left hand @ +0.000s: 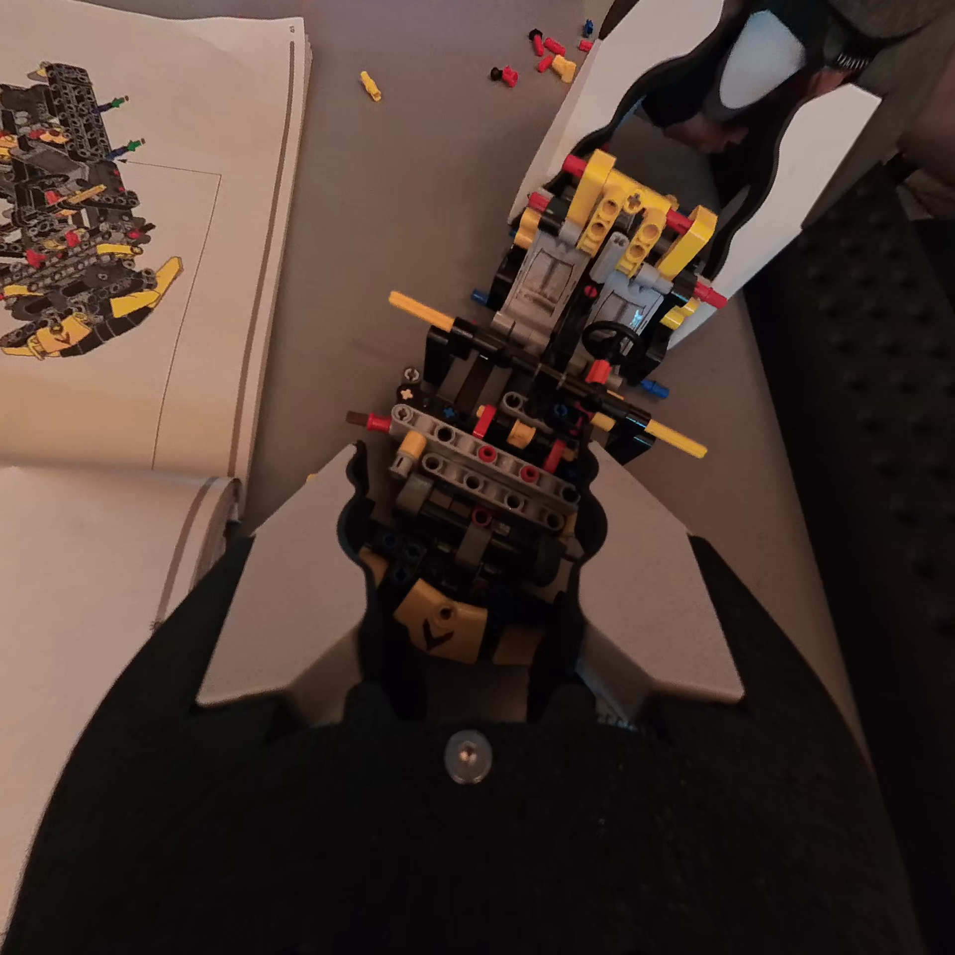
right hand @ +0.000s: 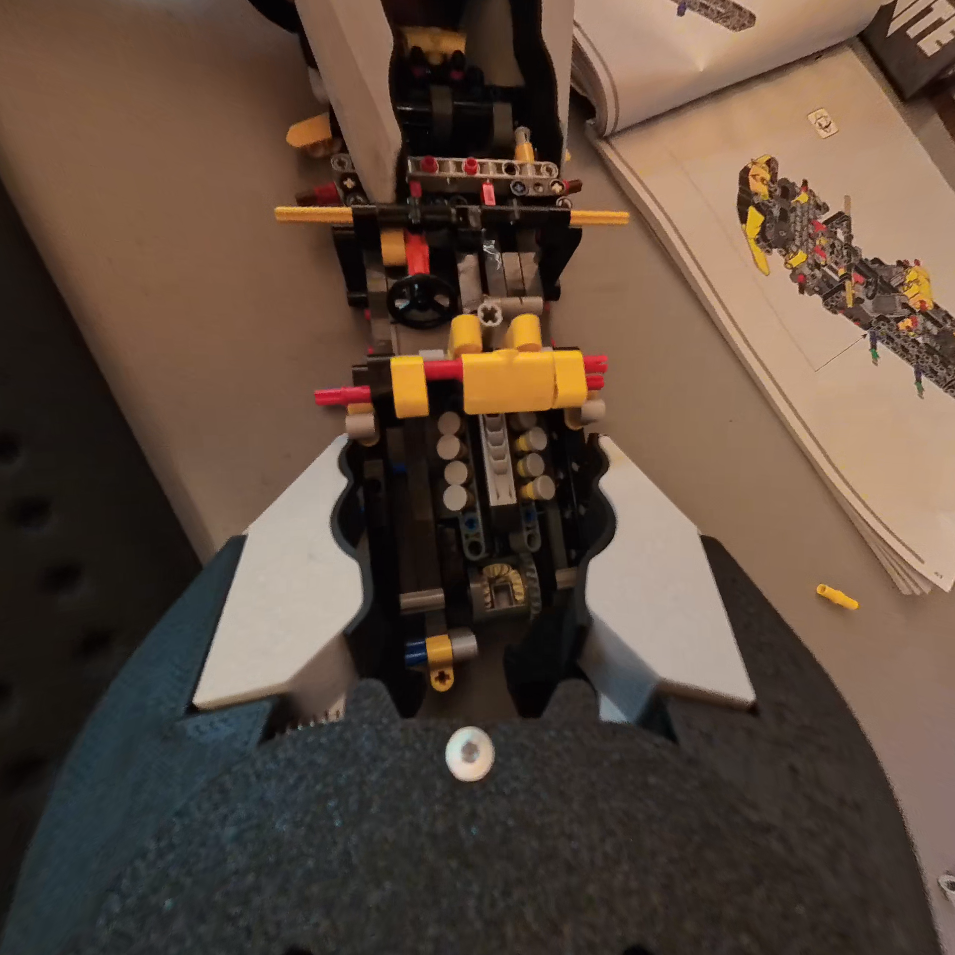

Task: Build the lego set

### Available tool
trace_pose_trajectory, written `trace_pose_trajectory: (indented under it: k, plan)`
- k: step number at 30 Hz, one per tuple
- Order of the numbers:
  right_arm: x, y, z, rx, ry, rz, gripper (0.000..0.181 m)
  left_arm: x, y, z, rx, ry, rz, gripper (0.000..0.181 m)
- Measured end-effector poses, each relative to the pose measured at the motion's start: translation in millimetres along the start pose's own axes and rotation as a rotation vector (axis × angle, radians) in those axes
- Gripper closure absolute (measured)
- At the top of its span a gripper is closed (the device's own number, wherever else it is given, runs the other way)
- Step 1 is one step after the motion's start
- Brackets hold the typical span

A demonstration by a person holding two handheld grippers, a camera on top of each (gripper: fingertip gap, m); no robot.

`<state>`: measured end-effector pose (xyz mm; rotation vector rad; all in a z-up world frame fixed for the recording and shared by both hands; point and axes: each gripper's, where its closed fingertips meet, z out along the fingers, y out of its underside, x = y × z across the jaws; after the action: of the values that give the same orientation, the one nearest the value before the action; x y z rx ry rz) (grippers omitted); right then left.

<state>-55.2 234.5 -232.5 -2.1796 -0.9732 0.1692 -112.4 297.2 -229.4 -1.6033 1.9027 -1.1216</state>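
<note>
The left gripper (left hand: 473, 522) squeezed one end of the lego car (left hand: 542, 372) and the right gripper (right hand: 467, 522) squeezed the other end.

Dim, warm lighting falls on a smooth beige tabletop (left hand: 424, 217), its straight edge bordered by a dark floor mat patterned with round dimples (left hand: 868, 424).

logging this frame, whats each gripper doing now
left gripper: shut on the lego car, nose end.
right gripper: shut on the lego car, engine end.
</note>
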Motion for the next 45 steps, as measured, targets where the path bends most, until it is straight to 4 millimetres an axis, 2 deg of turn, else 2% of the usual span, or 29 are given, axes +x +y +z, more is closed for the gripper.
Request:
trace_pose_trajectory:
  k: [6,13,16,18,24,28,30,32,45]
  plan:
    - [1.7,0.0,-0.2,-0.009,0.011,-0.033,0.098,0.2,-0.1,0.4,-0.004,-0.002,0.001,0.100]
    - [1.6,-1.6,-0.5,0.038,-0.008,0.018,0.095,-0.6,-0.8,0.4,0.003,-0.003,-0.002,0.100]
    - [-6.5,-4.4,-5.2,0.071,-0.037,0.007,0.085,-0.6,-0.7,0.4,0.003,-0.001,-0.004,0.100]
    - [-13.4,-12.1,-14.2,0.124,-0.086,0.017,0.089,-0.7,-0.8,0.4,0.003,0.000,-0.006,0.100]
    - [8.5,-35.9,-34.3,0.247,-0.104,0.078,0.101,-0.8,-1.0,0.4,0.005,-0.001,-0.007,0.100]
    - [7.4,-38.4,-24.0,0.212,-0.129,0.031,0.104,-0.7,-1.0,0.4,0.005,-0.001,-0.007,0.100]
    - [7.7,-38.5,-18.9,0.206,-0.142,0.042,0.115,-0.7,-1.0,0.4,0.005,-0.001,-0.007,0.100]
    - [5.2,-37.2,-15.1,0.198,-0.185,0.082,0.118,-0.9,-1.0,0.3,0.006,-0.001,-0.009,0.100]
    - [7.9,-35.2,-17.2,0.217,-0.155,0.077,0.120,-1.2,-1.6,0.6,0.006,0.003,-0.018,0.101]
